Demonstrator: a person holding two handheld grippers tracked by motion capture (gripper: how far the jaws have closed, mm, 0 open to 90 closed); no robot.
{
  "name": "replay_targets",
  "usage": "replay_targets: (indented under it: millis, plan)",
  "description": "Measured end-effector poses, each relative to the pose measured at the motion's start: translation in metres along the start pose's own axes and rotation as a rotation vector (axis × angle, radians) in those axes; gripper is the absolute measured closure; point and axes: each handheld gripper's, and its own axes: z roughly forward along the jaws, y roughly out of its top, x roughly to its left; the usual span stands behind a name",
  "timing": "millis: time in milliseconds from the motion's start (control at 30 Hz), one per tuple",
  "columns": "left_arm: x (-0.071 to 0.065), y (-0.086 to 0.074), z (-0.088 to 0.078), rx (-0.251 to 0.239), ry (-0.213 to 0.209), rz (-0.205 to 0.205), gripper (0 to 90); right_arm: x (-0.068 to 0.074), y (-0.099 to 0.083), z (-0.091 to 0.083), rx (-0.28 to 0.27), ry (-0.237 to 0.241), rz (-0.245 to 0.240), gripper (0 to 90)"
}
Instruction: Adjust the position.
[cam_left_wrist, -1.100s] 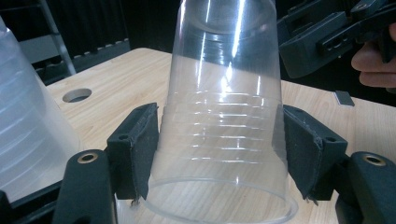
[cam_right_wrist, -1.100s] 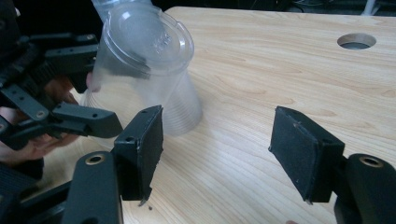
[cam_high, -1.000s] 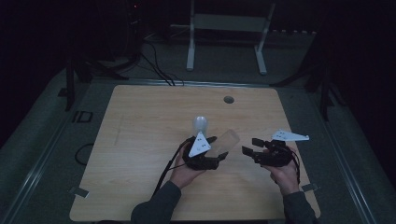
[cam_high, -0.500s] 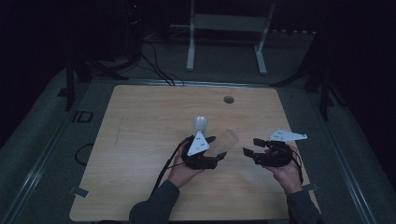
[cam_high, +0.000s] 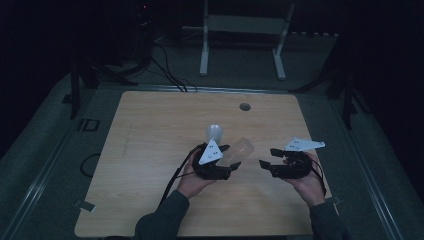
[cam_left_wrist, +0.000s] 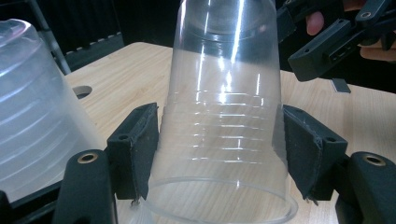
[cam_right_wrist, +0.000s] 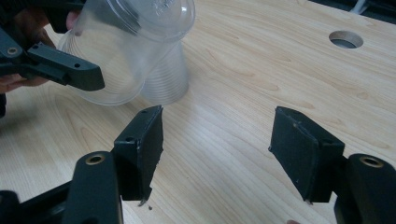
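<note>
On the wooden worktop (cam_high: 150, 150), near its middle, the left gripper (cam_high: 227, 167) held a clear plastic cup (cam_high: 237, 151) clamped between its jaws. In the left gripper view the two black pads (cam_left_wrist: 140, 144) pressed against the ribbed sides of the cup (cam_left_wrist: 224, 116) near its open rim, and the cup's closed base pointed away from the camera, towards the right gripper (cam_left_wrist: 327, 37). From above, the cup lay tilted, lifted off the wood, with its base angled up and to the right. Just behind it a second clear cup (cam_high: 214, 133) stood upside down on the worktop; it also showed at the left edge of the left gripper view (cam_left_wrist: 32, 107) and behind the held cup in the right gripper view (cam_right_wrist: 166, 74). The right gripper (cam_high: 267, 165) sat a little to the right of the held cup, apart from it. Its jaws stood open with nothing but bare wood between them (cam_right_wrist: 217, 154). A round hole (cam_high: 244, 106) lay in the worktop farther back.
</note>
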Motion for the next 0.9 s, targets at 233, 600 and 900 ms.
replay_targets:
  millis: [233, 600, 900]
  plan:
    - [0.001, 0.000, -0.002, 0.011, -0.012, 0.015, 32.3, 0.001, 0.004, -0.002, 0.029, 0.002, -0.036, 34.3]
    - [0.004, 0.000, -0.005, 0.039, -0.011, 0.040, 32.3, 0.005, 0.012, -0.004, 0.070, 0.009, -0.089, 34.3]
    - [0.005, 0.000, -0.006, 0.065, -0.015, 0.057, 32.3, 0.006, 0.018, -0.003, 0.106, 0.010, -0.138, 34.3]
